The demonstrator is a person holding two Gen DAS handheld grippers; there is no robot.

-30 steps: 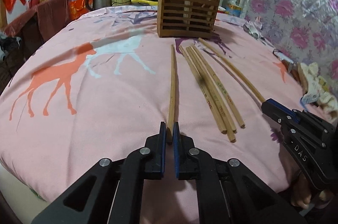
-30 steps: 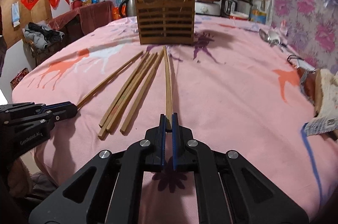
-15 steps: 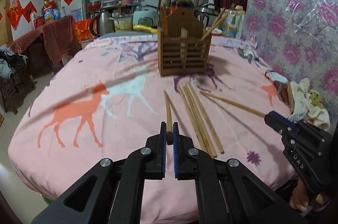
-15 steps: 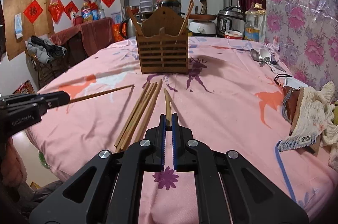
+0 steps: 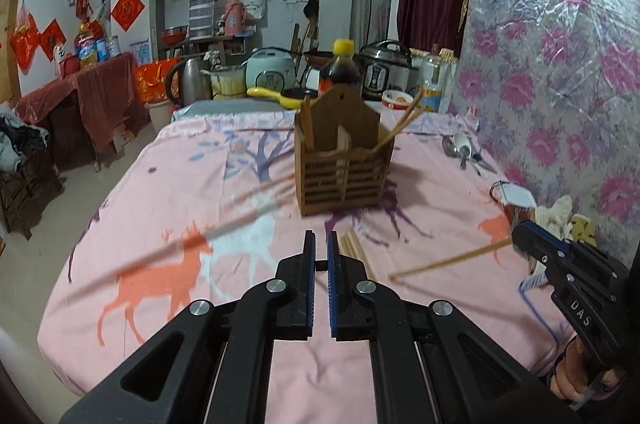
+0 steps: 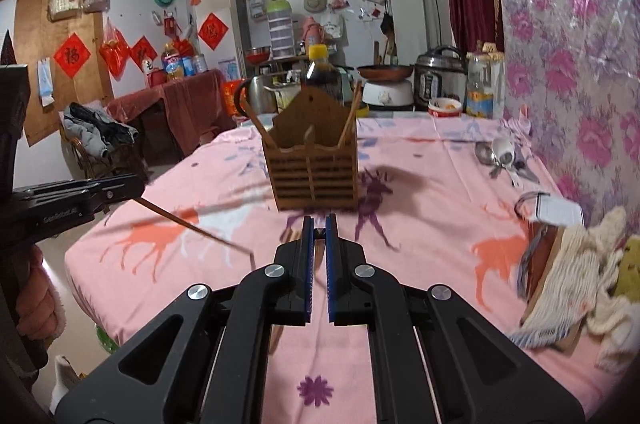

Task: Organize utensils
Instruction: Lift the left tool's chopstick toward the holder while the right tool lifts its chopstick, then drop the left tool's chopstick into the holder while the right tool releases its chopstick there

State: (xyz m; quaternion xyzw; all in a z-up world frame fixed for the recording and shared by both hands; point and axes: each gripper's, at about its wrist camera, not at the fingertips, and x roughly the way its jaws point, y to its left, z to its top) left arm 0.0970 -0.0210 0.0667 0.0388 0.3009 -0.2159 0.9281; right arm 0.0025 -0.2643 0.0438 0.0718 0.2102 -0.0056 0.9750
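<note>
A slatted wooden utensil holder (image 5: 344, 176) (image 6: 316, 180) stands on the pink deer-print tablecloth (image 5: 168, 184) with a few chopsticks leaning in it. My left gripper (image 5: 319, 244) is in the air in front of it, shut on one chopstick (image 6: 196, 227), which slants down from its tip (image 6: 138, 186). My right gripper (image 6: 319, 224) is also shut on one chopstick (image 5: 448, 258), which sticks out sideways from its jaws (image 5: 516, 230). Several loose chopsticks (image 5: 354, 248) (image 6: 295, 235) lie on the cloth under both grippers, mostly hidden by the fingers.
Metal spoons (image 5: 460, 148) (image 6: 496, 152) lie near the floral wall. A face mask (image 5: 516, 194) and a knitted cloth (image 6: 572, 272) sit at the right edge. A dark sauce bottle (image 5: 342, 68) and rice cookers (image 5: 384, 66) stand behind the holder.
Both grippers have risen from the table, each lifting a chopstick off the cloth. The holder and the loose chopsticks now appear lower and farther away.
</note>
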